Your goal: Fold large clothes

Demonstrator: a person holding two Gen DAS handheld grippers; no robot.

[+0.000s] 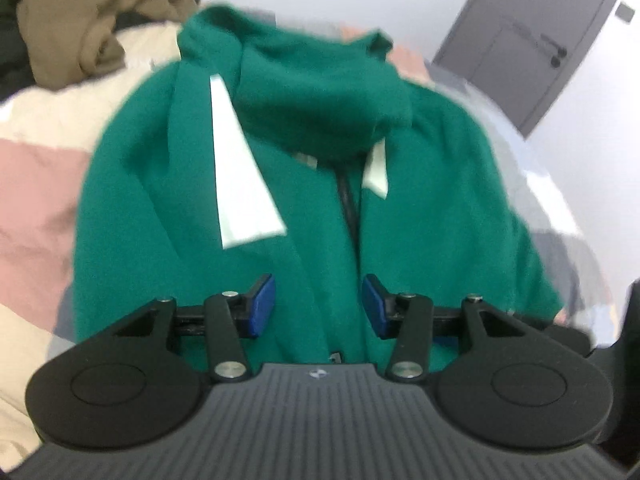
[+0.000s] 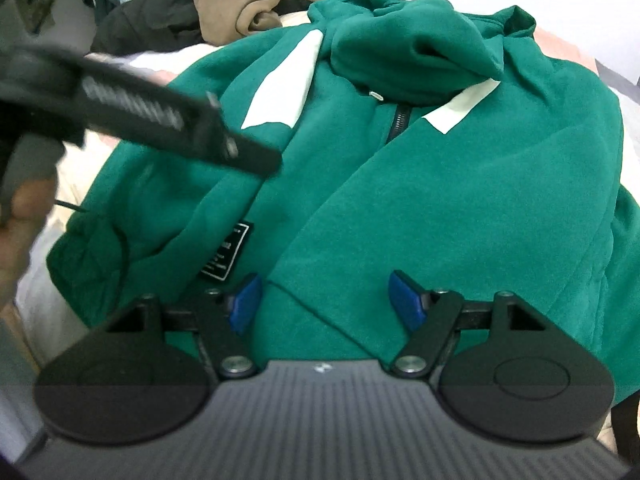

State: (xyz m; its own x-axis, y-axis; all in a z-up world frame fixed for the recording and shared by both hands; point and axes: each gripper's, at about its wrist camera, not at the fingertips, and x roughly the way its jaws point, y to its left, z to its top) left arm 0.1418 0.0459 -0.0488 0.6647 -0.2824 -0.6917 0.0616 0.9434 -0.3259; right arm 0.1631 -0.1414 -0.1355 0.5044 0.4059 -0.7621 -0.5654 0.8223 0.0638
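Note:
A green zip hoodie [image 1: 440, 208] with white panels [image 1: 240, 184] lies front up on the bed, its hood [image 1: 320, 92] bunched at the far end. My left gripper [image 1: 318, 306] hovers over the lower front beside the black zipper [image 1: 348, 200]. Its blue pads [image 1: 262, 306] stand apart, and the cloth lies below them, not pinched. My right gripper [image 2: 326, 304] is open over the hoodie [image 2: 460, 200], above a folded edge and near a black label [image 2: 228, 254]. The left tool's dark frame [image 2: 152, 116] crosses the upper left, blurred, with a hand [image 2: 24, 220] behind it.
The bed cover [image 1: 36, 184] has pink, cream and grey patches. A brown garment [image 2: 248, 0] and dark clothes [image 2: 152, 20] are heaped beyond the hoodie at the far left. A grey door [image 1: 540, 40] stands in the white wall at the right.

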